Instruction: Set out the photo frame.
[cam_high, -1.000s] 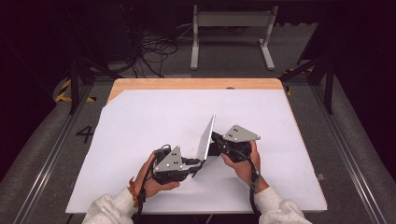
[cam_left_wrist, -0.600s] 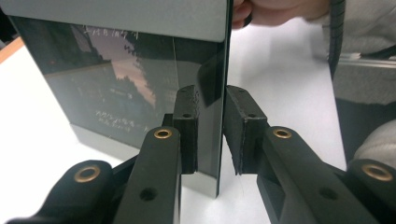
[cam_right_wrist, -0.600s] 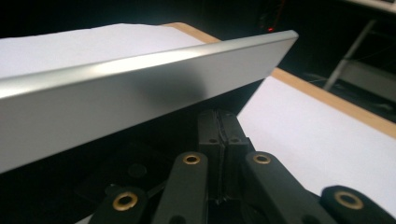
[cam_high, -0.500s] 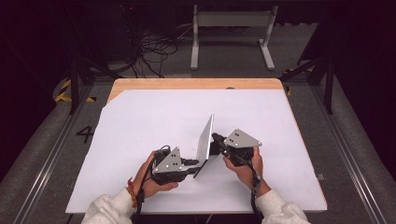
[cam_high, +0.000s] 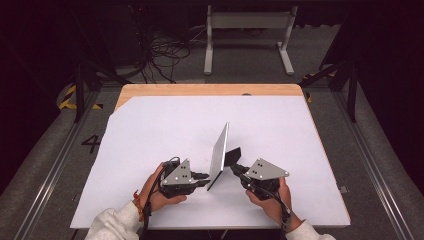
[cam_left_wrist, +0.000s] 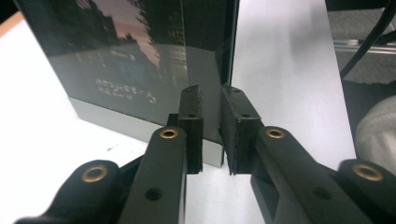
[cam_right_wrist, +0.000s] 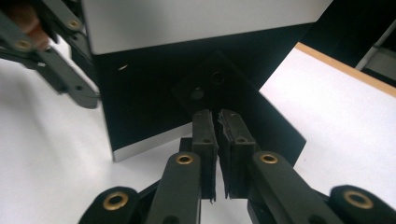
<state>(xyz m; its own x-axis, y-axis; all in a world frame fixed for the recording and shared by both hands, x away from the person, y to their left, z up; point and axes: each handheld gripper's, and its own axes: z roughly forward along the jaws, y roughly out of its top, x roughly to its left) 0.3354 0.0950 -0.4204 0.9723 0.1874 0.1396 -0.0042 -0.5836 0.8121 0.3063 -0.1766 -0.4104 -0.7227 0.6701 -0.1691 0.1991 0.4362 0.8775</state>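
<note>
A thin framed panel (cam_high: 219, 154) with a dark glossy face (cam_left_wrist: 140, 60) stands tilted on its lower edge on the white tabletop (cam_high: 150, 130). A black fold-out stand (cam_high: 233, 154) juts from its back (cam_right_wrist: 210, 88). My left gripper (cam_high: 206, 176) holds the panel's lower near corner. Its jaws (cam_left_wrist: 211, 95) straddle the silver edge and have just been closing on it. My right gripper (cam_high: 234, 169) sits just behind the stand. Its jaws (cam_right_wrist: 216, 114) have just been opening to a narrow slit, with nothing between them and the tips short of the stand.
The table's wooden far edge (cam_high: 210, 90) borders a dark floor with loose cables (cam_high: 160, 55) and a grey metal support frame (cam_high: 247, 30). The left gripper's fingers (cam_right_wrist: 70, 70) also show beside the panel in the right gripper view.
My right gripper has drawn back to the right, away from the panel's stand. The panel now leans a little further to the right. The left hand has stayed put.
</note>
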